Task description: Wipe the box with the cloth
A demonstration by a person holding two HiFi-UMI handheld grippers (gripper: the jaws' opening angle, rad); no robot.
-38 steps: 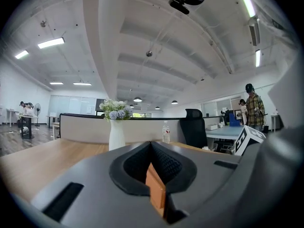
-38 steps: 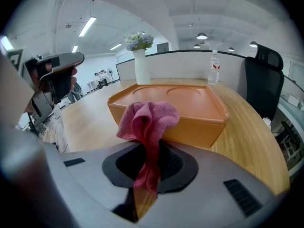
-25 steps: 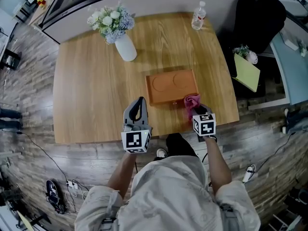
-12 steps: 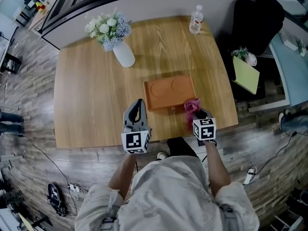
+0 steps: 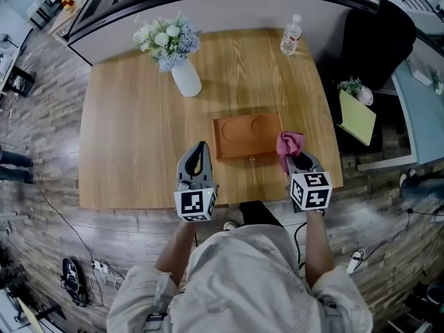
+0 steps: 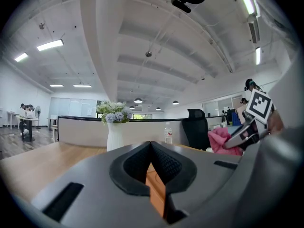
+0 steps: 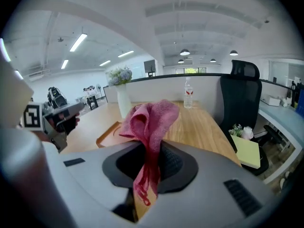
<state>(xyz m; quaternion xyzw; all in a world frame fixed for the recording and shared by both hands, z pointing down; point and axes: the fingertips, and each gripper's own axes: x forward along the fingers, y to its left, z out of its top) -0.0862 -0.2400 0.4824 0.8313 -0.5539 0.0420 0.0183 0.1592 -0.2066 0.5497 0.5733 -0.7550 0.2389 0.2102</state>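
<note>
A flat orange-brown wooden box (image 5: 248,136) lies on the table (image 5: 132,137) near its front edge. My right gripper (image 5: 294,161) hovers just off the box's right front corner, shut on a pink cloth (image 5: 289,144) that bunches up above the jaws. The right gripper view shows the cloth (image 7: 149,122) pinched in the gripper (image 7: 151,163), with the box (image 7: 111,136) ahead to the left. My left gripper (image 5: 200,151) is held left of the box's front, jaws shut and empty (image 6: 151,145); the box (image 6: 154,186) shows below them.
A white vase of flowers (image 5: 184,77) stands at the back left and a water bottle (image 5: 290,36) at the back right. A black chair (image 5: 374,40) and a green pad (image 5: 357,116) are beyond the table's right edge.
My right gripper has carried the cloth to the right, off the box's front right corner. The left gripper has stayed where it was.
</note>
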